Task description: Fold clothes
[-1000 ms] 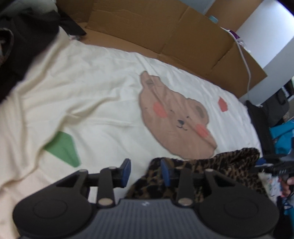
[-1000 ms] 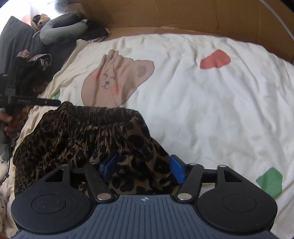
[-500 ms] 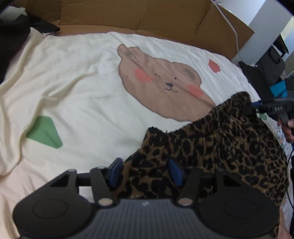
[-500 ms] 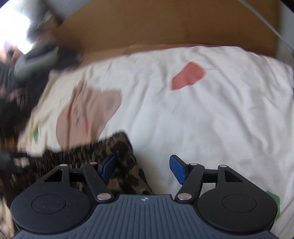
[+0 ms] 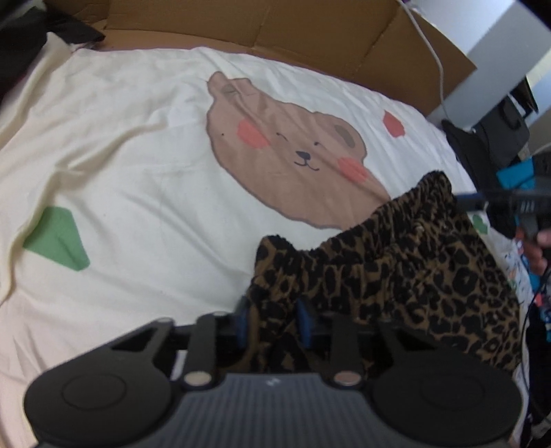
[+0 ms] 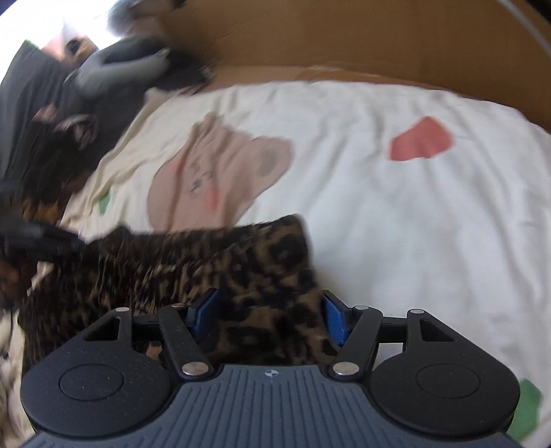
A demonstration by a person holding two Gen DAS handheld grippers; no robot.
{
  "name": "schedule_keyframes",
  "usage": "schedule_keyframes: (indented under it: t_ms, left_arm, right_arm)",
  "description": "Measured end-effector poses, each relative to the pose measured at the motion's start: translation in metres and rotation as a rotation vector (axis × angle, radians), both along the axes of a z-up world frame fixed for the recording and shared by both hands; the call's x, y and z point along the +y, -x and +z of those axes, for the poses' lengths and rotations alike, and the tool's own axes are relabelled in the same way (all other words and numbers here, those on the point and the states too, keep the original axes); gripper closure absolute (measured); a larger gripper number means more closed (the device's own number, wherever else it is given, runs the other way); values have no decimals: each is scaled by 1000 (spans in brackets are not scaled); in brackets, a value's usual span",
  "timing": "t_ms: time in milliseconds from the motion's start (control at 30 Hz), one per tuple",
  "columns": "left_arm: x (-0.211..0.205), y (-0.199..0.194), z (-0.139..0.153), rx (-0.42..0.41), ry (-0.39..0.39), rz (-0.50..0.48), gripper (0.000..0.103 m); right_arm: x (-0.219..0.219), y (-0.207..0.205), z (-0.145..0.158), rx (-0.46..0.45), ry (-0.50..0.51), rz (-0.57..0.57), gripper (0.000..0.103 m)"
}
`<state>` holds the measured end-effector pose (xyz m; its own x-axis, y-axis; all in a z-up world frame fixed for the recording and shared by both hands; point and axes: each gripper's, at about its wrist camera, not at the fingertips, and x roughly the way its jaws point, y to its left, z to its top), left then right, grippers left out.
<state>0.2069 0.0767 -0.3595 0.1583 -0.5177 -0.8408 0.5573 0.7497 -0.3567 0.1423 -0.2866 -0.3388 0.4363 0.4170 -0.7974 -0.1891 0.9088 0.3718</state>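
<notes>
A leopard-print garment lies bunched on a cream bedsheet with a bear print. My left gripper has its blue pads closed on a fold at the garment's left corner. In the right wrist view the same garment stretches leftward, blurred. My right gripper is open, its blue pads wide apart with the garment's right corner lying between them. The right gripper also shows in the left wrist view at the garment's far corner.
Cardboard panels stand along the far side of the bed. Dark clothes and a grey plush pile at the left. A bag and blue items sit off the bed's right edge.
My left gripper has closed onto the garment's corner. My right gripper has swung back over the garment, whose corner now lies between its open pads. The garment is spread wider between the two.
</notes>
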Motion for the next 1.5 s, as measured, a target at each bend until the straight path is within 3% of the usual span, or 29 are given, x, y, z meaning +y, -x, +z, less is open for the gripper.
schedule_keyframes:
  t_ms: [33, 100, 167, 333, 633, 733, 767, 800, 900, 967, 1067, 1133, 1167, 1233, 1267, 1300, 1367, 1500]
  left_arm:
    - [2, 1, 5, -16, 10, 8, 88]
    - [6, 4, 14, -55, 29, 26, 89]
    - [11, 2, 26, -95, 67, 57, 90]
    - [18, -9, 45, -179, 115, 122, 90]
    - [0, -28, 43, -205, 153, 139, 90]
    - [-7, -33, 41, -187, 151, 129, 90]
    - [-11, -35, 36, -171, 123, 120, 89]
    - [-14, -37, 30, -153, 92, 110, 88]
    - [-21, -43, 17, -134, 30, 95, 79]
    - [-22, -45, 15, -139, 25, 88, 71]
    - [-20, -51, 11, -84, 74, 86, 60]
    - [-22, -50, 6, -76, 57, 70, 60]
    - [-24, -49, 2, -72, 42, 60, 60]
    - [-26, -48, -1, -66, 43, 57, 61]
    - [-26, -47, -2, -69, 47, 58, 67]
    - [-25, -47, -2, -71, 51, 64, 72]
    - [-21, -48, 0, -77, 61, 77, 88]
    - [-17, -50, 12, -125, 81, 77, 89]
  right_arm:
    - [1, -2, -3, 6, 1, 5, 47]
    - [-4, -4, -4, 12, -4, -17, 80]
    - [-17, -7, -3, 20, -36, -64, 96]
    - [-44, -11, 9, 30, -138, -151, 98]
    - [-62, -31, 18, 8, -75, -205, 98]
    - [-58, -37, 8, 51, -7, -197, 89]
    - [-57, -39, 3, 70, 21, -198, 77]
    - [-57, -37, 1, 68, 21, -202, 56]
    - [-59, -33, 0, 52, -77, -214, 35]
    - [-57, -33, 2, 40, -90, -213, 29]
    - [-49, -40, -3, 42, -56, -192, 29]
    - [-47, -43, -6, 49, -56, -178, 34]
    - [-47, -42, -6, 46, -53, -177, 43]
    - [-49, -42, -4, 41, -46, -176, 64]
    - [-50, -41, -4, 39, -43, -176, 84]
    - [-51, -41, -3, 36, -40, -175, 93]
    - [-52, -41, -2, 31, -34, -174, 94]
    - [-52, -42, 9, 0, -4, -164, 95]
